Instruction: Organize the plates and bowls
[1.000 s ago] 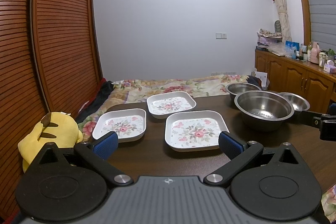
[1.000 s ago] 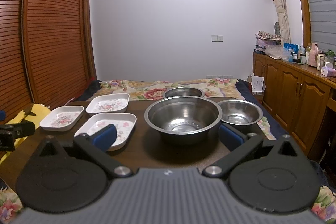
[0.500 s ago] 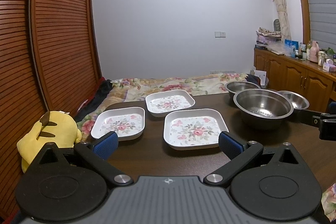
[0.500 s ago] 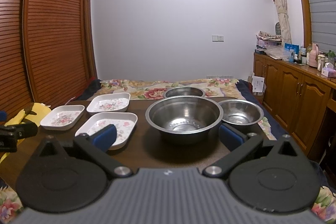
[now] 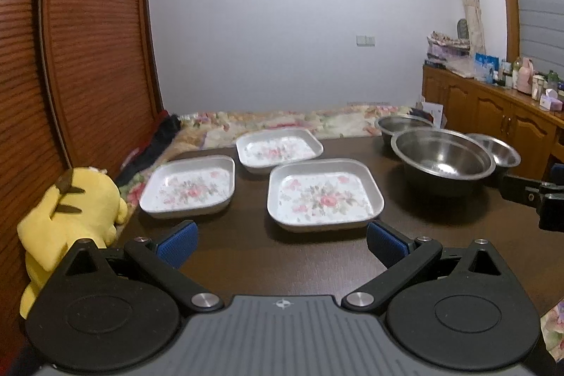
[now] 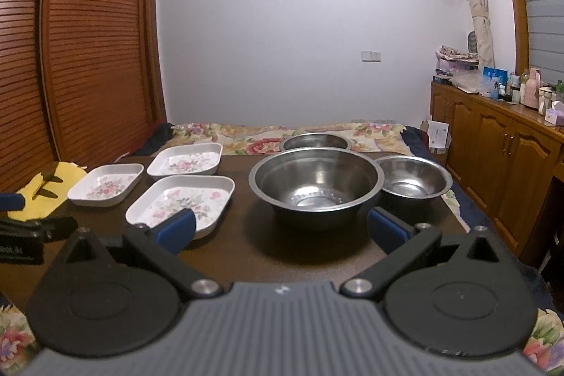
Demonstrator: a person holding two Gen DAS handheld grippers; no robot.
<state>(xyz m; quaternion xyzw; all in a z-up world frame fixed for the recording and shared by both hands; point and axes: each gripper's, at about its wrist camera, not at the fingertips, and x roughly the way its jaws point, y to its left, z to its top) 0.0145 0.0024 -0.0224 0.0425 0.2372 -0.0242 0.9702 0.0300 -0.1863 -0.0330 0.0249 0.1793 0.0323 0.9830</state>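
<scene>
- The large steel bowl (image 6: 316,184) stands on the dark wooden table (image 6: 310,249) and serves as the landmark here.
- Behind the large steel bowl, touching or almost touching its far rim, sits a smaller steel bowl (image 6: 314,141); I cannot tell which.
- To the right of the large steel bowl, right against its rim, sits a second small steel bowl (image 6: 414,180).
- To the left of the large steel bowl lies the nearest floral plate (image 6: 180,201), square and white, a little apart from the bowl.
- Further left of the large steel bowl lies a second floral plate (image 6: 105,184), and behind the two lies a third floral plate (image 6: 185,162); the three are separate, none stacked.
- The right gripper (image 6: 281,229) hangs in front of the large steel bowl, jaws spread wide and empty, its blue pads (image 6: 175,229) flanking the bowl's near side.
- The left gripper (image 5: 281,244) hangs left of the large steel bowl, in front of the nearest floral plate, jaws likewise wide apart with nothing between them.
- Far to the left of the large steel bowl, off the table edge, lies a yellow plush toy (image 5: 70,210).
</scene>
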